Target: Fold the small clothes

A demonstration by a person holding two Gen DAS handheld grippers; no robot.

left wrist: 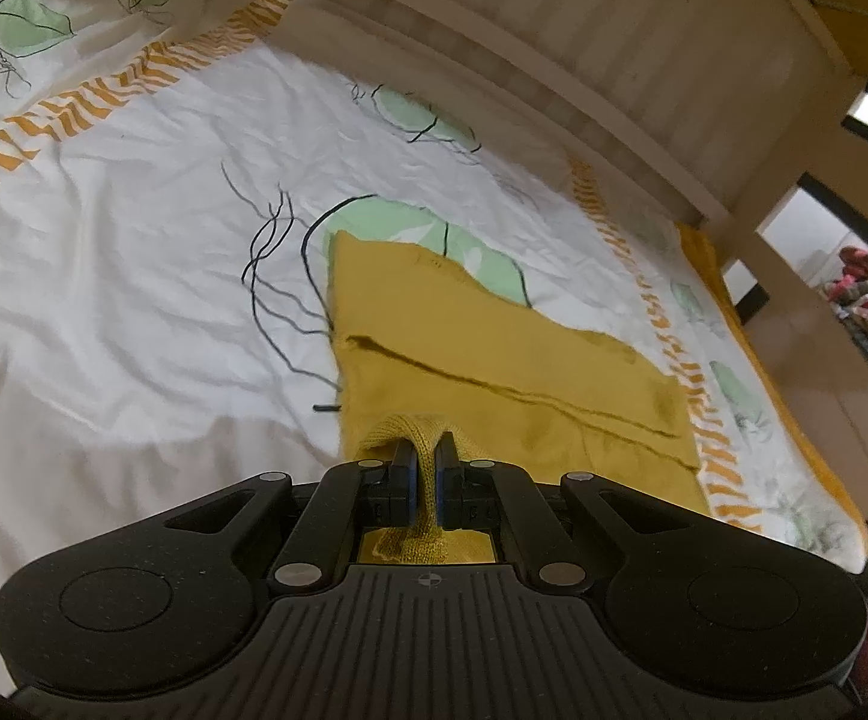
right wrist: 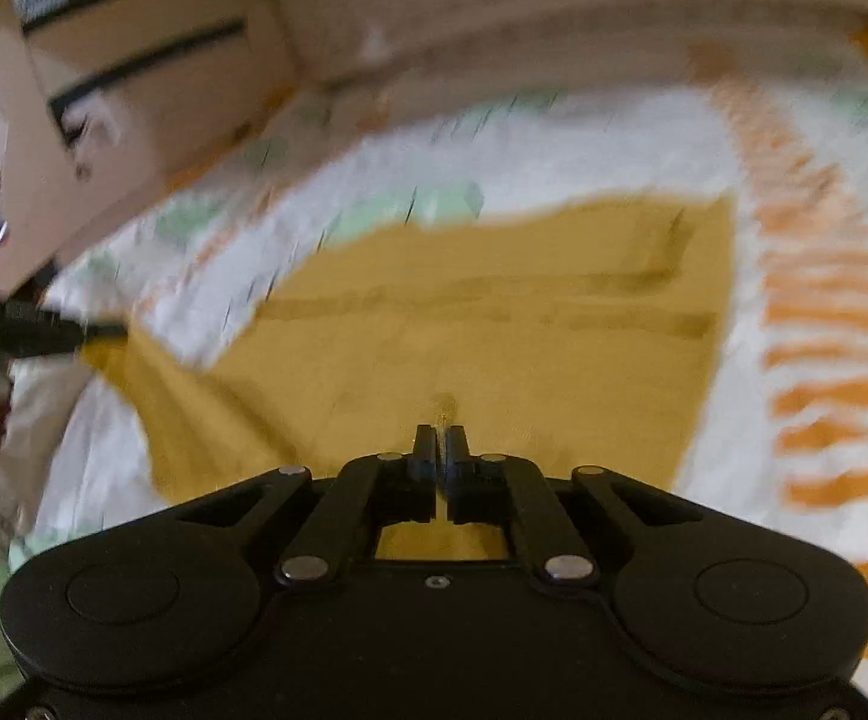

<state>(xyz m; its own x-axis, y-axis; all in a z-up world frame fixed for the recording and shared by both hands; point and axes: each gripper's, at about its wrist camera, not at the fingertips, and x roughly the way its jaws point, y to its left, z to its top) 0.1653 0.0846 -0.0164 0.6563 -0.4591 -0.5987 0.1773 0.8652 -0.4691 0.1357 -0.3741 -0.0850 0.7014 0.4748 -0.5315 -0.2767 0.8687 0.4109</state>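
My left gripper pinches a knit edge of the yellow garment, spread on the bedsheet with open sheet leftward. My right gripper clamps its near hem; only that blurred view shows a cardboard box.

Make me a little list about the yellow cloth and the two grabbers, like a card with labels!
garment: mustard-yellow knitted garment, partly folded
surface: white bedsheet with green leaves and orange stripes
left gripper: shut on a bunched knit edge
right gripper: shut, seems to pinch the garment; view blurred
background: beige slatted headboard
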